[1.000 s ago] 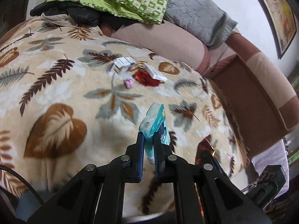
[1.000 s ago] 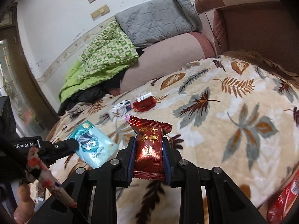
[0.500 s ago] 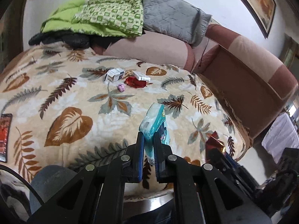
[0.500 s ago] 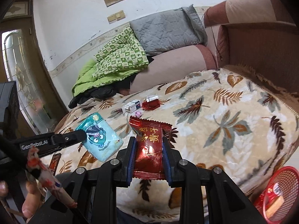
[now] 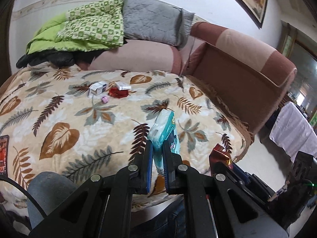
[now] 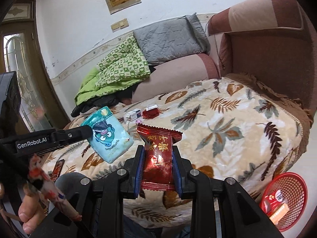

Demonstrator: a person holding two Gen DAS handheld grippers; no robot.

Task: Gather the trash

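Observation:
My left gripper (image 5: 158,150) is shut on a light-blue tissue pack (image 5: 163,130), held in the air above the near edge of the leaf-print blanket; the same tissue pack (image 6: 107,136) shows in the right wrist view. My right gripper (image 6: 158,154) is shut on a dark red snack wrapper (image 6: 159,154), whose top edge (image 5: 221,154) peeks into the left wrist view. Far back on the blanket lie a small white box (image 5: 97,87), a crumpled red wrapper (image 5: 118,92), a white-and-red pack (image 5: 123,85) and a small pink scrap (image 5: 105,99).
A red mesh basket (image 6: 285,186) with some trash stands on the floor at the bed's right corner. A brown sofa arm (image 5: 243,83), green and grey quilts (image 5: 95,27) and dark clothes border the blanket. A red phone-like item (image 5: 3,150) lies at the left edge. A hand (image 6: 29,218) grips the left tool.
Both grippers have pulled back and away from the bed, still gripping their items; more of the blanket, the floor and the red basket have come into view.

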